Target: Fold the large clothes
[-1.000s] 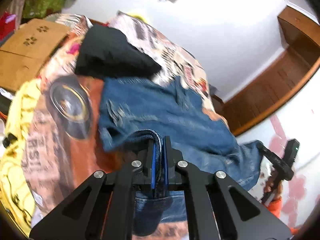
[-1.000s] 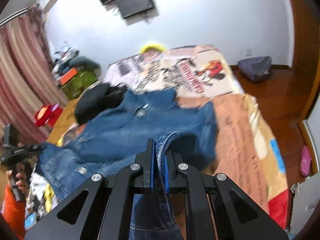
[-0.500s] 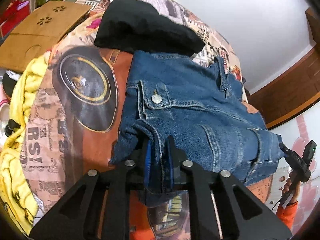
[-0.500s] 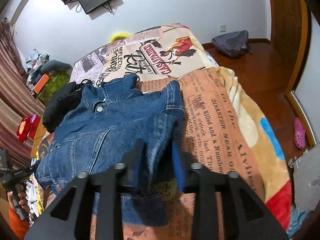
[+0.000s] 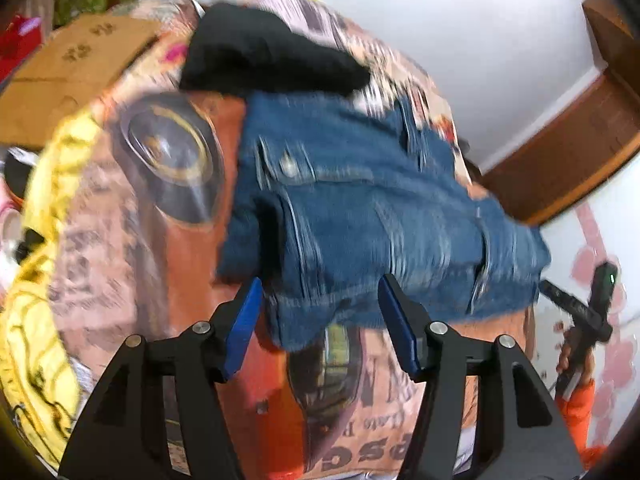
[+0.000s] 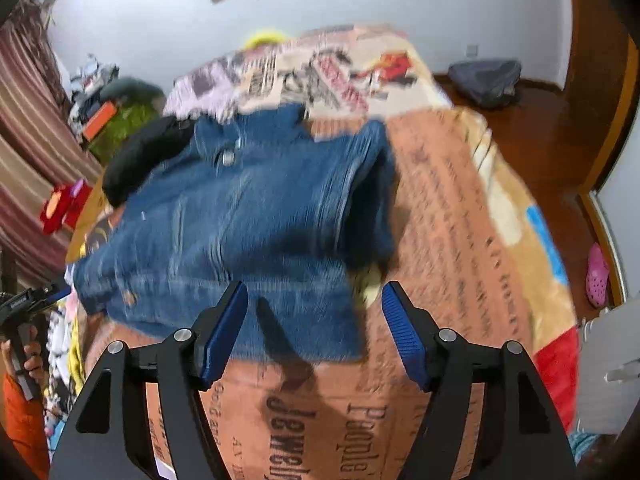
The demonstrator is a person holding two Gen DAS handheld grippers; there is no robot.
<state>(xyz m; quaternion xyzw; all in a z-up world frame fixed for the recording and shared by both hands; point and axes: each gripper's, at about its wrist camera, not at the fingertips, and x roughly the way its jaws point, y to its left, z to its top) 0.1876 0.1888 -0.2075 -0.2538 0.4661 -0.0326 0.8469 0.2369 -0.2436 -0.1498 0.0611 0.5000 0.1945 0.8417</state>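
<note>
A blue denim jacket [image 5: 360,216] [image 6: 248,216] lies folded on the printed bedspread [image 5: 132,240] [image 6: 460,208]. My left gripper [image 5: 318,316] hovers over the jacket's near hem; its jaws are opening and the blue pads [image 5: 242,326] stand apart from the cloth, which lies between them on the bed. My right gripper [image 6: 314,322] is over the hem's other end, jaws opening too, pads [image 6: 404,334] clear of the denim. The right gripper, held by a hand with an orange sleeve, shows at the right edge [image 5: 592,304] of the left wrist view. Both views are blurred.
A black garment [image 5: 264,60] [image 6: 140,156] lies beyond the jacket near the pillows. A yellow blanket [image 5: 40,280] and a cardboard box [image 5: 68,68] are at the bed's left side. A dark bag [image 6: 486,82] and a pink shoe [image 6: 598,276] lie on the wooden floor.
Both grippers were shut on the jacket's hem, lowered it onto the bed and let go. Their jaws have spread wide, and the hem now rests flat on the bedspread.
</note>
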